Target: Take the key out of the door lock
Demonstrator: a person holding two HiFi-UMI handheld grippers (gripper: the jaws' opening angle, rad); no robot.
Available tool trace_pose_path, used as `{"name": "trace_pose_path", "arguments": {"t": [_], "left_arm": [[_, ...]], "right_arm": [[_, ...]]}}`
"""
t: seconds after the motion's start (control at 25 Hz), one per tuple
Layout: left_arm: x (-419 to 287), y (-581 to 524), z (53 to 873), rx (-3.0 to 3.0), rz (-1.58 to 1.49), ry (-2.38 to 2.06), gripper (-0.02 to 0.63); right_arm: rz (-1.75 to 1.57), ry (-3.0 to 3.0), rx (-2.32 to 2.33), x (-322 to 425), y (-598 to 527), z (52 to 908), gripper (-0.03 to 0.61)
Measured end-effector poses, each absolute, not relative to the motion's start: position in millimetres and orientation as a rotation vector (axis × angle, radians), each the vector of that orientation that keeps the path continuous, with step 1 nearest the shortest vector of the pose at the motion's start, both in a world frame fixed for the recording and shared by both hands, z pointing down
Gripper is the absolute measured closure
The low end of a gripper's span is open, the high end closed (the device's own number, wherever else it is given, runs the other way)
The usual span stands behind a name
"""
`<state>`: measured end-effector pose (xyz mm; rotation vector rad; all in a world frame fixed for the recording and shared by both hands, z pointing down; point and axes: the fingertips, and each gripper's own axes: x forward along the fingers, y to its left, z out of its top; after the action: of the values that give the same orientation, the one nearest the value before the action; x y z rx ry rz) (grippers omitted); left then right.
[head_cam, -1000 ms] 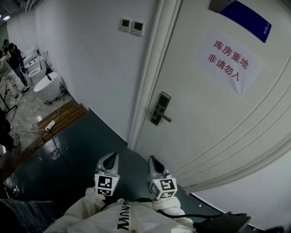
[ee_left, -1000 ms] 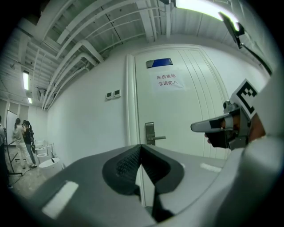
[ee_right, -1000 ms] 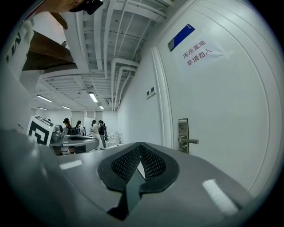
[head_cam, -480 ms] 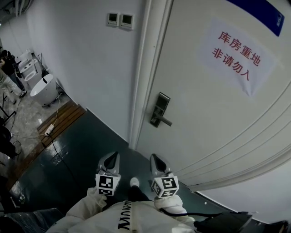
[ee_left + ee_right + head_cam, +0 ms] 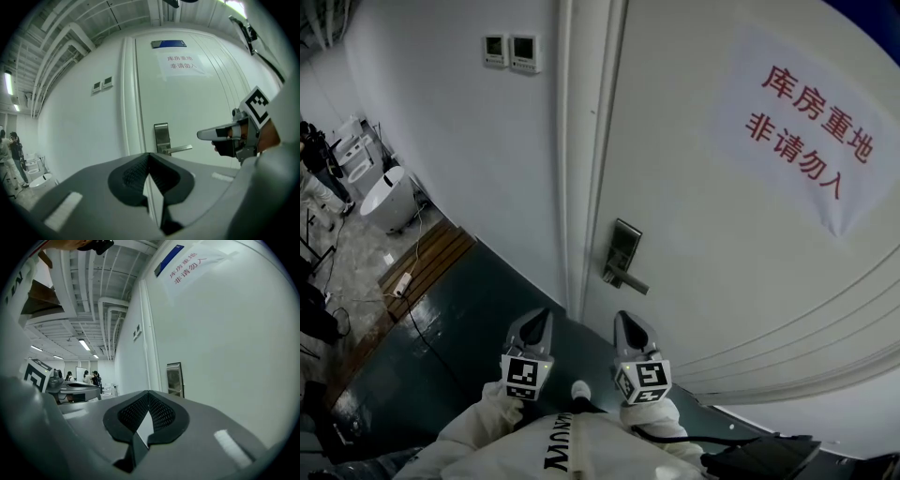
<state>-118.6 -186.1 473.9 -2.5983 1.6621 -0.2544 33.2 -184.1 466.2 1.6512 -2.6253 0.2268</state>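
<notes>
Far out to the left of the left tool, people stand beside a white bathtub, and a wooden platform with a power strip on it lies nearer along the wall. Two small wall panels sit high above and ahead of that tool.

The left tool is held level over the dark floor in a white-sleeved arm. Its jaws are fully closed, tips meeting, with nothing between them.

The door lock, a metal plate with a lever handle, sits ahead of and between the two tools, well apart from both. From the left tool it lies straight ahead, just beyond the door frame. The key is too small to make out on the lock in any view.

The right tool is just beside the left one, pointing the same way at the white door. Its jaws are likewise pressed together and hold nothing. The lock plate stands slightly right of its tips.

Above and to the right of the right tool, a paper notice with red characters is stuck on the door, with a blue sign higher up.
</notes>
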Motion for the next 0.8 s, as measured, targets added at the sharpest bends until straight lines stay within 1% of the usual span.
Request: {"name": "trace_pose_path", "arguments": {"t": [0.44,0.8], "left_arm": [[-75,-261,466,-2.631,-0.316,1.561,0.614],[-50,-301,468,-2.672,-0.315,1.455,0.614]], "right_arm": [[0.175,-2.575,1.77,77,-237,461,0.581],[0.122,-2.526,1.828,87,-262,461,0.581]]}}
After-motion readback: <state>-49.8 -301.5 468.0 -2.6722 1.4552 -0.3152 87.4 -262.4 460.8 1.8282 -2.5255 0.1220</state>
